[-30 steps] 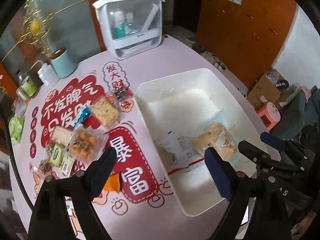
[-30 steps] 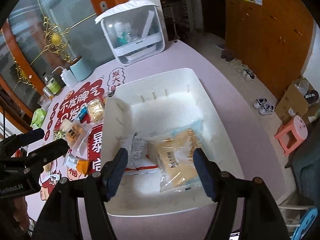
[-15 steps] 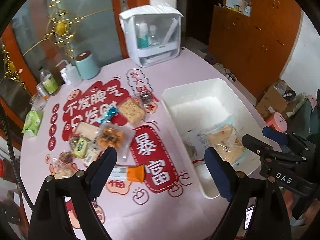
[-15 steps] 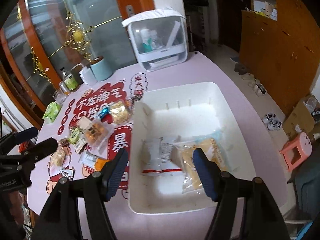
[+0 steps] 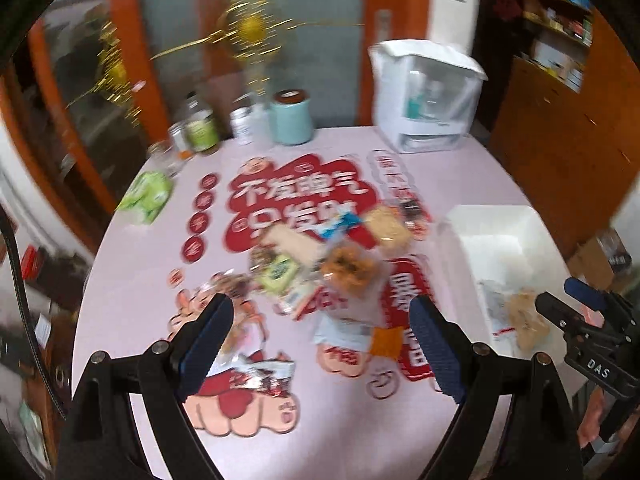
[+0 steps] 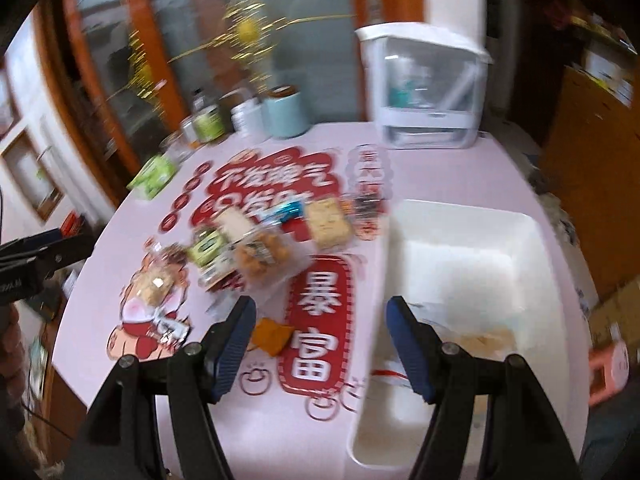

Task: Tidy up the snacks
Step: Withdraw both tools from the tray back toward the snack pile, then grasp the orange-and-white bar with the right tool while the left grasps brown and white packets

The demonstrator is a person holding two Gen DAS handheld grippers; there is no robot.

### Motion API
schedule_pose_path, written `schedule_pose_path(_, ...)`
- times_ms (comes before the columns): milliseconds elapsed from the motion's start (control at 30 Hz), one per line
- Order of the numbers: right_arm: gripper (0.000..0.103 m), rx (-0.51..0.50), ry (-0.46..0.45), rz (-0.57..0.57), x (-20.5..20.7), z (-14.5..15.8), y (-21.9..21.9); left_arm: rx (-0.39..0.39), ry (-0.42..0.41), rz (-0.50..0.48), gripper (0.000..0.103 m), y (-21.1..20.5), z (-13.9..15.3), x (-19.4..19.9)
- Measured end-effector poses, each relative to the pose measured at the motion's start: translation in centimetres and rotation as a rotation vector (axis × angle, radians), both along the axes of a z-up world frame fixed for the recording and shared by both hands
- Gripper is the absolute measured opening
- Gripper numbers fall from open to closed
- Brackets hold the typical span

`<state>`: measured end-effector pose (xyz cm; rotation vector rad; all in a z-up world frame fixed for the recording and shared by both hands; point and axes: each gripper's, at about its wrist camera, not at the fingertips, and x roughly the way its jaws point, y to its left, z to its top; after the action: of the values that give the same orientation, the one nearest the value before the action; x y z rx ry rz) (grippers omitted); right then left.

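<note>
Snack packets [image 5: 320, 264] heaped in a loose cluster at the middle of a round pink tabletop [image 5: 132, 320], over large red printed characters and a cartoon figure. Among them, a clear bag of orange-brown fried pieces [image 5: 350, 266], a small green packet [image 5: 276, 274], a pale square cracker pack [image 6: 328, 222] and a blue-wrapped candy [image 6: 286, 212]. Nearer the cameras and slightly apart from the heap, a flat orange sachet [image 6: 270, 334] and a crinkled red-and-silver wrapper [image 5: 262, 376].

To the right of the heap, a white rectangular plastic bin [image 6: 520, 240], holding a clear bag of tan pastry [image 5: 524, 316] and a white printed packet [image 5: 494, 302] beside it, both at the near end; both views blurred, so labels unreadable.

Left tongs [image 5: 320, 344] spread wide and released, blue-padded black fingers hanging above the near part of the heap, gripping nothing. Right tongs [image 6: 320, 344] likewise wide apart and empty, hovering over the tabletop between the orange sachet and the bin's left wall.

Along the far edge of the tabletop: a pale teal cylindrical canister with a brown lid [image 5: 291, 118], a white jar [image 5: 242, 126], a green-labelled bottle [image 5: 202, 128], a light green tissue pack [image 5: 148, 196], and a white box with a clear front [image 5: 426, 100], apparently holding bottles.
</note>
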<state>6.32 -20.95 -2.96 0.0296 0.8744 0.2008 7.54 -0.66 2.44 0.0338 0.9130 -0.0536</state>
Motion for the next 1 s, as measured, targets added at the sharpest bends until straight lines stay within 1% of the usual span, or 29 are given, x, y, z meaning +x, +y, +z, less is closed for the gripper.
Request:
schedule_pose_path(67,0.068,-0.007,0.014,0.068,1.1,-0.8,1.8,-0.007,0.02,0.055,0.089,2.1,-0.9,0.3)
schedule_pose_path(133,0.068,-0.009,0.029,0.129,2.0,-1.7,3.3,-0.007,0.036,0.092,0.089,3.4,-2.0,0.4)
schedule_pose_path(233,0.068,-0.053,0.068,0.228,3.5,-3.5,5.8,0.006,0.072,0.16,0.089,5.5,-4.3,0.6)
schedule_pose_path(367,0.068,-0.141,0.136,0.354,6.0,-7.0,8.7,-0.004,0.15,0.273,0.089,8.2,-8.3,1.1)
schedule_pose_path(433,0.068,-0.164,0.176,0.395,6.8,-8.5,9.6,-0.036,0.206,0.337,0.089,9.6,-10.6,1.4)
schedule_pose_path(467,0.068,-0.175,0.197,0.414,7.2,-9.2,10.0,-0.058,0.241,0.382,0.089,10.5,-12.0,1.7)
schedule_pose_path(567,0.068,-0.211,0.247,0.46,8.1,-11.2,11.3,-0.091,0.307,0.482,0.089,12.0,-15.3,2.0)
schedule_pose_path(733,0.068,-0.254,0.315,0.538,9.2,-13.9,12.7,-0.111,0.401,0.588,0.089,13.1,-19.5,3.0)
schedule_pose_path(767,0.068,-0.256,0.323,0.549,9.3,-14.2,12.8,-0.121,0.425,0.606,0.089,13.2,-20.3,3.1)
schedule_pose_path(867,0.068,-0.27,0.352,0.571,9.7,-15.1,13.0,-0.193,0.485,0.661,0.089,13.5,-22.3,3.5)
schedule_pose_path(1000,0.068,-0.264,0.382,0.581,10.2,-16.0,13.0,-0.219,0.536,0.73,0.089,13.6,-24.0,3.7)
